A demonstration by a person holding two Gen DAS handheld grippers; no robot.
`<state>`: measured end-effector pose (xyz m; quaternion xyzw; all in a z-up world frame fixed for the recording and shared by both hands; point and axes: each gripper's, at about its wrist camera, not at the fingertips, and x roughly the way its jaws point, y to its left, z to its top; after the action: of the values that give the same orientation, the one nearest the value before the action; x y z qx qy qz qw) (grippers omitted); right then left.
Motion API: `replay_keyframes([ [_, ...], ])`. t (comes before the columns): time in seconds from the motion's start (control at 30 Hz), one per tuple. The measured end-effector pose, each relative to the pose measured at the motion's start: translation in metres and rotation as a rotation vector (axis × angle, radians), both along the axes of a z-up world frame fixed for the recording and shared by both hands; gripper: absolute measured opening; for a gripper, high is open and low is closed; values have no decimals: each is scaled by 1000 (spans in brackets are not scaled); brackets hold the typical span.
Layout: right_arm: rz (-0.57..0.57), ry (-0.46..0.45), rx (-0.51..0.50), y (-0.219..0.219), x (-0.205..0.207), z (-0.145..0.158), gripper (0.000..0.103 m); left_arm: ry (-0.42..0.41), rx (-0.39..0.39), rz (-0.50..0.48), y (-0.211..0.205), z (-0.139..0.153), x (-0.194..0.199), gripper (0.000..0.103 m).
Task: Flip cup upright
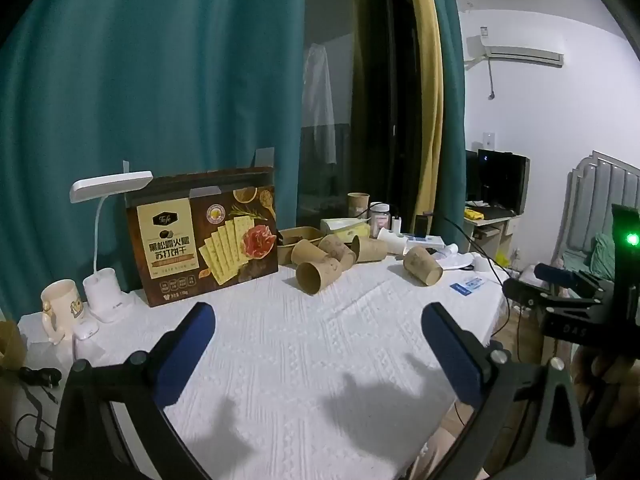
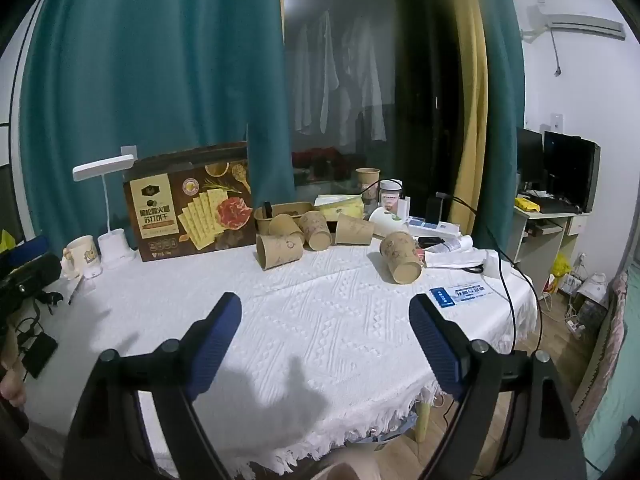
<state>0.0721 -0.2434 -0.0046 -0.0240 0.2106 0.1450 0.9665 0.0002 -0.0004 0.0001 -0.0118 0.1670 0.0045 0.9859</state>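
Several brown paper cups lie on their sides at the far part of the white tablecloth. A cluster of them [image 1: 320, 268] [image 2: 280, 250] lies near the cracker box, and a single tipped cup [image 1: 422, 266] [image 2: 402, 260] lies apart to the right. My left gripper [image 1: 316, 320] stands open over bare cloth, well short of the cups, with nothing between its blue pads. My right gripper [image 2: 326, 312] is open too, empty, and also short of the cups. In the left wrist view the right gripper's body [image 1: 568, 300] shows at the right edge.
A brown cracker box [image 1: 204, 244] [image 2: 192, 208] stands at the back left beside a white desk lamp [image 1: 104, 280] [image 2: 108, 208] and a cream mug [image 1: 62, 308] [image 2: 82, 256]. Jars, a tissue pack, a card tray and cables crowd the back right. A blue card [image 2: 458, 294] lies near the right edge.
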Motion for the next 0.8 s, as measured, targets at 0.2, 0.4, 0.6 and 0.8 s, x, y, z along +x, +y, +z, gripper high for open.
replay_keyframes([
  [0.2,0,-2,-3,-1,0,0,84,1,-6,3,1,-1,3,103],
  [0.4,-1,-1,-3,-1,0,0,84,-14,-3,-3,-2,7,4,103],
  [0.6,-1,-1,1,-2,0,0,84,-25,-25,-9,1,10,3,103],
  [0.8,3,2,-4,-3,1,0,84,-36,-37,-7,6,10,2,103],
])
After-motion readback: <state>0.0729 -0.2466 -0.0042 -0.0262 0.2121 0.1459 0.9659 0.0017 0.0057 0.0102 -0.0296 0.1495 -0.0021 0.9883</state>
